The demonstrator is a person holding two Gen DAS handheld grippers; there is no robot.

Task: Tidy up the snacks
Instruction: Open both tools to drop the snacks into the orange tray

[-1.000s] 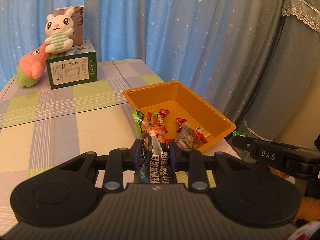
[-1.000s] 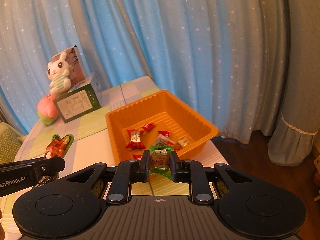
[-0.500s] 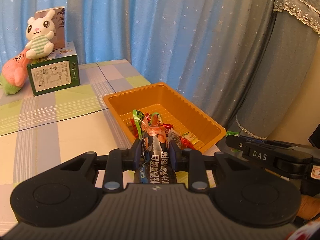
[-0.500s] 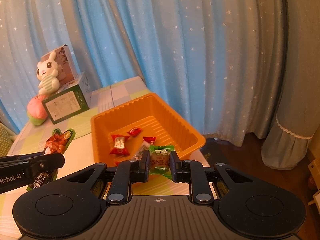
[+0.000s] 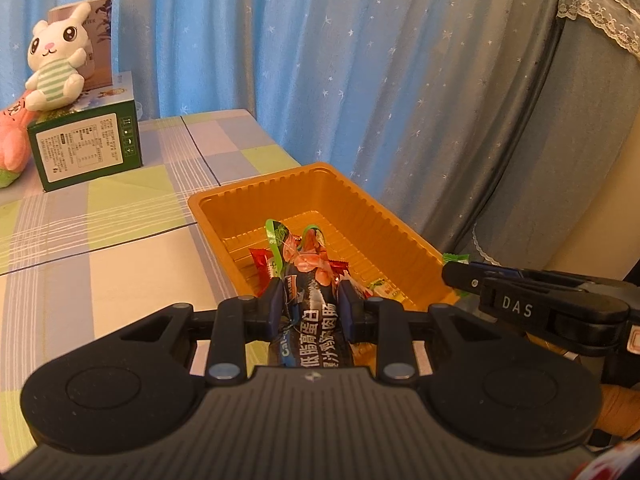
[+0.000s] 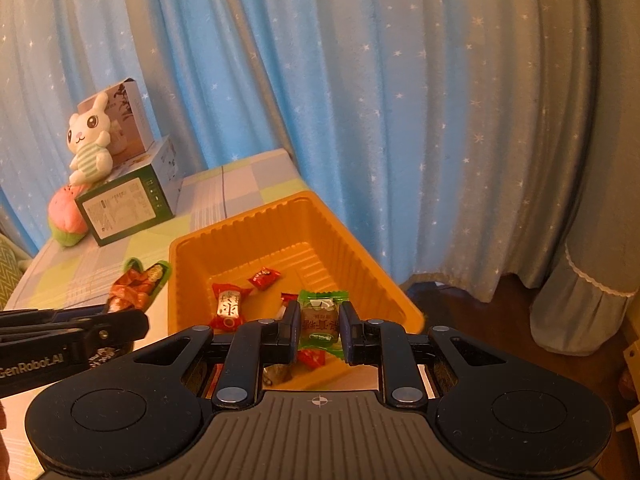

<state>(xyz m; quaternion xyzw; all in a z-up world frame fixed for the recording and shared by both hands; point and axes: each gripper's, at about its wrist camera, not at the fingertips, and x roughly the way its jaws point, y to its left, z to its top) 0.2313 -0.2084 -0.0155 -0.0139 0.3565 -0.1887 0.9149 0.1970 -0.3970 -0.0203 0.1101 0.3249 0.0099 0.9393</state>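
In the left wrist view, the left gripper (image 5: 311, 305) sits at lower centre with its jaws clamped on a long dark snack packet (image 5: 310, 312) printed with white characters; the packet's crinkled orange and green top end rises just above the jaws, in front of the orange tray (image 5: 404, 236) that fills the middle of the frame. Behind the packet, on the tray floor, lie a few small wrapped sweets, partly hidden: a red one (image 5: 260, 258) to the left of the packet and a pale one with green print (image 5: 382, 289) to the right. At the right edge of that frame the right gripper (image 5: 460, 276) reaches in from the side, a scrap of green wrapper showing at its tip. In the right wrist view, the right gripper (image 6: 319, 322) sits at lower centre, its jaws closed on a green-edged candy (image 6: 320, 320) held over the near part of the tray (image 6: 360, 248). Beyond it, a red-and-silver candy (image 6: 229, 306) and a small red candy (image 6: 263, 278) rest on the tray floor, well apart from the far wall. At the lower left of that frame the left gripper (image 6: 120, 322) shows side-on beside the tray's left wall, with the orange and green end of the packet (image 6: 138, 284) sticking out past it. The tray stands on a checked surface (image 5: 100, 240); at the upper left of both frames a green box (image 5: 86, 148) carries a white plush rabbit (image 5: 58, 64), with a pink plush toy (image 5: 12, 140) beside it. Blue star-print curtains (image 5: 320, 60) hang behind.
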